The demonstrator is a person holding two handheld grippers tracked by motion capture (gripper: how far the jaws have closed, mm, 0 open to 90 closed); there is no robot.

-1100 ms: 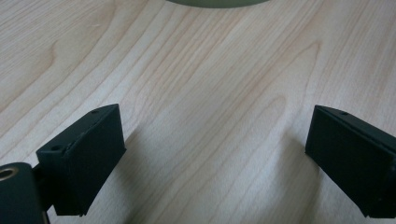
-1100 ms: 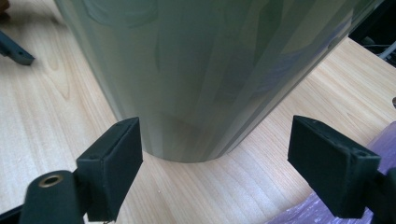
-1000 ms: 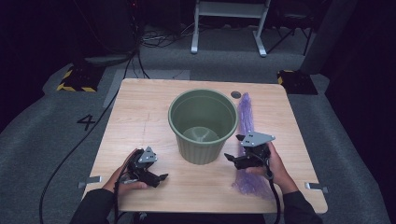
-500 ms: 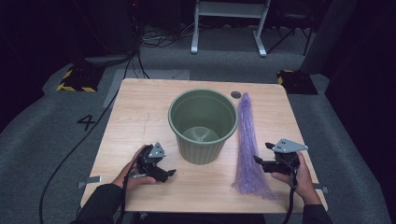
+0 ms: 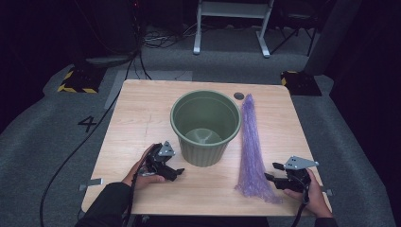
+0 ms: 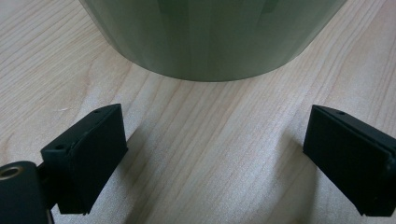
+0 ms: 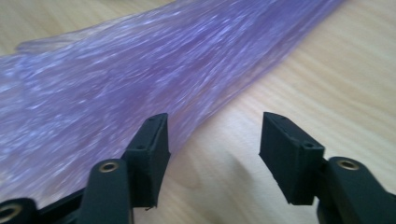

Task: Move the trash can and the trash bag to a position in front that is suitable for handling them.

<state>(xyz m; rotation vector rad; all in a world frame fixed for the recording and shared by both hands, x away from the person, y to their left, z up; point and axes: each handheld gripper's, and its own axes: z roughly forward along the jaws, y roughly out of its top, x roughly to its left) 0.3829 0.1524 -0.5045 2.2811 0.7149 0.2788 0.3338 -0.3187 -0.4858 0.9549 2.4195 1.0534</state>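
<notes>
I work in what looks like a lab or recording studio, not a home. My table point(image 5: 142, 113) is a plain wooden board standing alone on grey carpet point(image 5: 42, 142), with a number 4 point(image 5: 87, 124) marked on the floor beside it. Yellow-and-black hazard tape marks the stand feet point(image 5: 75, 81) at both far corners. Black cables point(image 5: 156, 40) run loose across the floor, a white metal frame point(image 5: 231, 28) stands behind, and the surroundings are dark, lit chiefly over the table.
</notes>
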